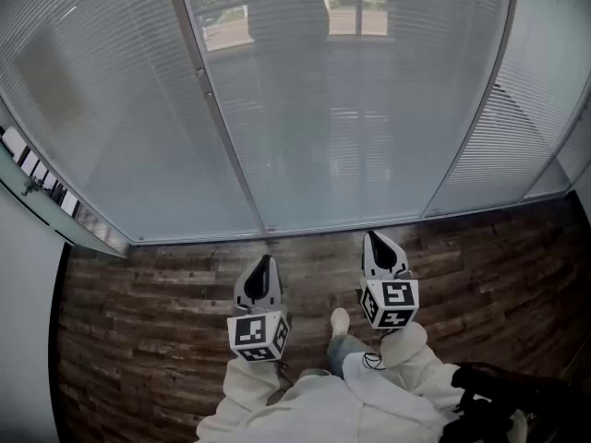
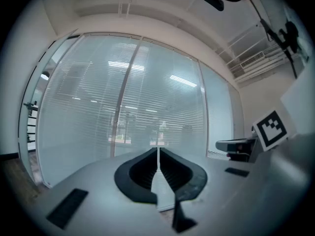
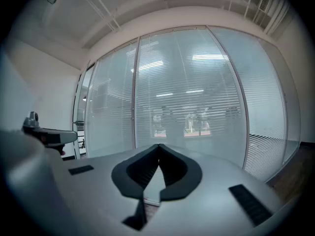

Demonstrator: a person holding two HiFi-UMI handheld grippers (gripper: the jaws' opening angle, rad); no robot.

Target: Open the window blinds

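The left gripper is clenched on nothing: in its own view the two dark jaws meet tip to tip, with only the blinds showing beyond them. The right gripper is likewise closed and empty, its tips touching in front of the blinds. Both point level toward the blinds and stop short of them, touching nothing. The right one sits a little nearer the blinds than the left. Each carries a marker cube at its rear, the left cube and the right cube, both on the side away from the blinds.

White sleeves run back from the cubes, and a shoe rests on the floor between the two grippers, farther from the blinds than their tips. The floor is dark wood planks and runs up to the foot of the blinds.

The blinds hang down full length with horizontal slats across every pane, from ceiling to floor. A slim post splits them straight ahead of the left gripper. Left of the blinds a narrow ledge holds a row of small flat white pieces. In the left gripper view the right gripper's cube shows to the right of the blinds.
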